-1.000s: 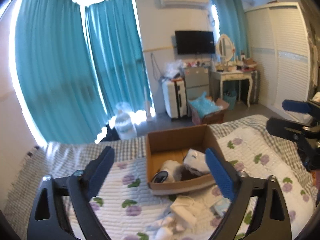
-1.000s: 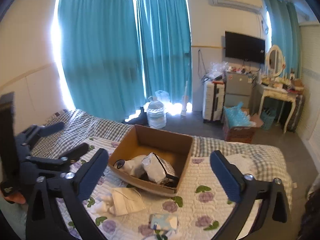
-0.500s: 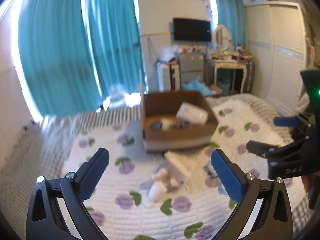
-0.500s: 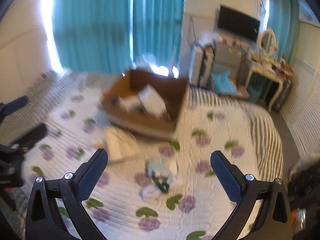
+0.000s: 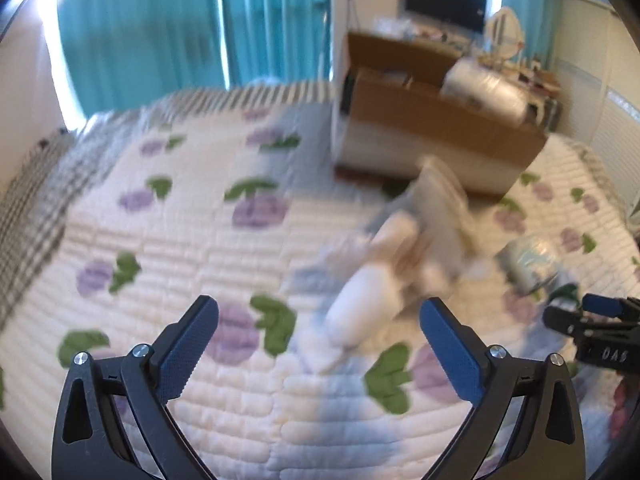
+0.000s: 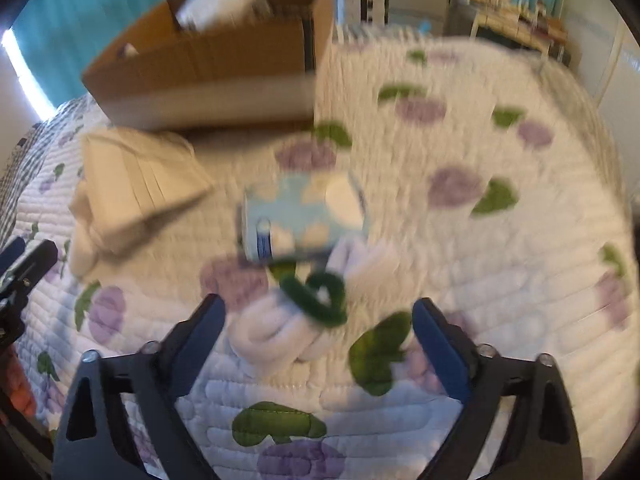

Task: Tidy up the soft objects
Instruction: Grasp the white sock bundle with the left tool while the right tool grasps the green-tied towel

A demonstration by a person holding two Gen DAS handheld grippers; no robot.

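Note:
My left gripper point(image 5: 320, 344) is open and empty, low over the quilt, with a white soft toy point(image 5: 368, 292) just ahead between its fingers. A folded cream cloth point(image 5: 440, 200) lies behind the toy. My right gripper point(image 6: 318, 334) is open and empty above a white roll with a green loop point(image 6: 312, 300). A light blue tissue pack point(image 6: 304, 216) lies just beyond it. The cream cloth point(image 6: 136, 184) is to its left. The cardboard box point(image 6: 208, 64) holds white soft items; it also shows in the left wrist view point(image 5: 432, 120). Both views are motion-blurred.
The quilt point(image 5: 180, 220) has purple and green prints and covers the bed. The right gripper shows at the right edge of the left wrist view point(image 5: 600, 332). Teal curtains point(image 5: 180, 20) and a dresser point(image 6: 512, 20) stand behind the bed.
Both grippers have dropped down and forward, close to the quilt. The soft toy and the white roll now sit right in front of the open fingers. Both stay open.

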